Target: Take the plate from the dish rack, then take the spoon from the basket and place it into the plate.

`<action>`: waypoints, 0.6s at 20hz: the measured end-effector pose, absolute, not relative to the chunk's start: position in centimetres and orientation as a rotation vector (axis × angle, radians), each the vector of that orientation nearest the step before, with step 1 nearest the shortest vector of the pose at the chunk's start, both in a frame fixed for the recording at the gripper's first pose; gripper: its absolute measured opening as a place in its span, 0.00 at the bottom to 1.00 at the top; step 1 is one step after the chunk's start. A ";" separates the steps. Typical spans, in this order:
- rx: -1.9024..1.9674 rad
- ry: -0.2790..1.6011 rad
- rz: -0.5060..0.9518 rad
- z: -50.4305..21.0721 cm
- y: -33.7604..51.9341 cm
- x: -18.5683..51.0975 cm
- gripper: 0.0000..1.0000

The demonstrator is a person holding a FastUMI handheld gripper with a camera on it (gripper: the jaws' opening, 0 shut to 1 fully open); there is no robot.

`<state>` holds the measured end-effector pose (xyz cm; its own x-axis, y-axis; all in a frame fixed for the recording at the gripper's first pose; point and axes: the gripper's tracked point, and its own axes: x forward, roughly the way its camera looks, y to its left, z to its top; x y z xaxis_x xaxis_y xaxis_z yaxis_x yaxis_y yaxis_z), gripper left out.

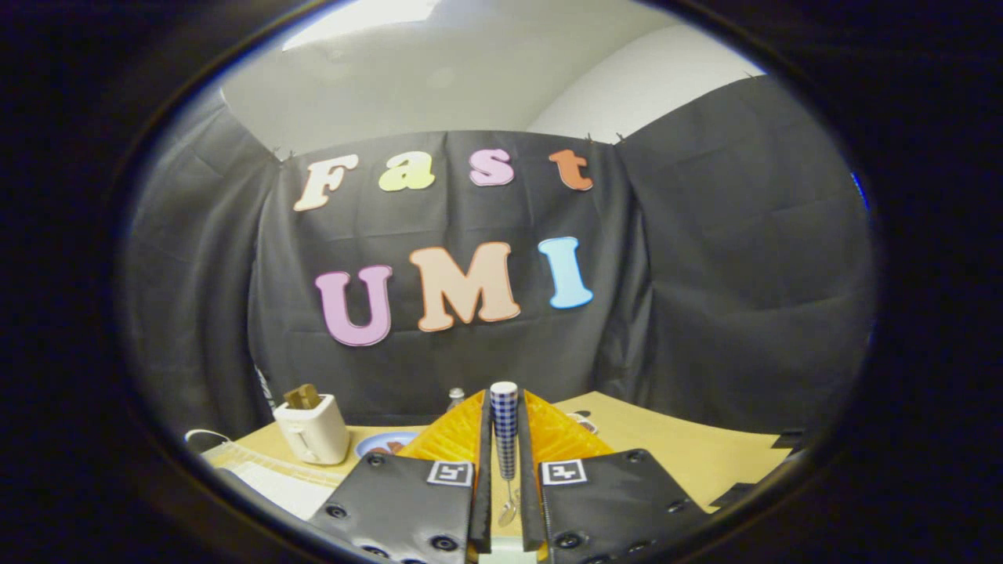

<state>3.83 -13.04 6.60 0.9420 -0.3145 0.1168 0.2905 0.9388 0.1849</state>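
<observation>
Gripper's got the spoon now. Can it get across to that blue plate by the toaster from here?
Probably yes. The gripper is shut on the spoon, raised above the table. The plate lies ahead beside the toaster, with nothing visible between.

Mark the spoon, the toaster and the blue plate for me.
spoon (504, 427): gripper view, checked handle, clamped between the fingers, bowl hanging down.
toaster (313, 435): gripper view, front wall.
blue plate (374, 443): gripper view, rim beside the toaster.
</observation>
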 end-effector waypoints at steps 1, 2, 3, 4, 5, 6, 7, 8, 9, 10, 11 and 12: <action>0.181 -0.132 -0.302 5.7 -12.5 3.2 0.18; 0.200 -0.119 -0.294 4.7 -12.0 2.8 0.18; 0.225 -0.101 -0.286 3.3 -11.4 2.1 0.18; 0.260 -0.080 -0.273 1.8 -10.8 1.8 0.18; 0.302 -0.057 -0.259 0.2 -10.3 1.5 0.18; 0.340 -0.037 -0.239 -1.3 -9.7 1.2 0.18; 0.368 -0.020 -0.221 -2.6 -9.4 1.1 0.18; 0.394 0.000 -0.210 -4.0 -9.4 0.9 0.18; 0.418 0.027 -0.196 -5.5 -9.3 0.8 0.18; 0.442 0.055 -0.182 -7.0 -9.0 0.9 0.18; 0.467 0.081 -0.168 -8.2 -8.8 1.1 0.18; 0.495 0.083 -0.159 -8.9 -8.9 1.4 0.18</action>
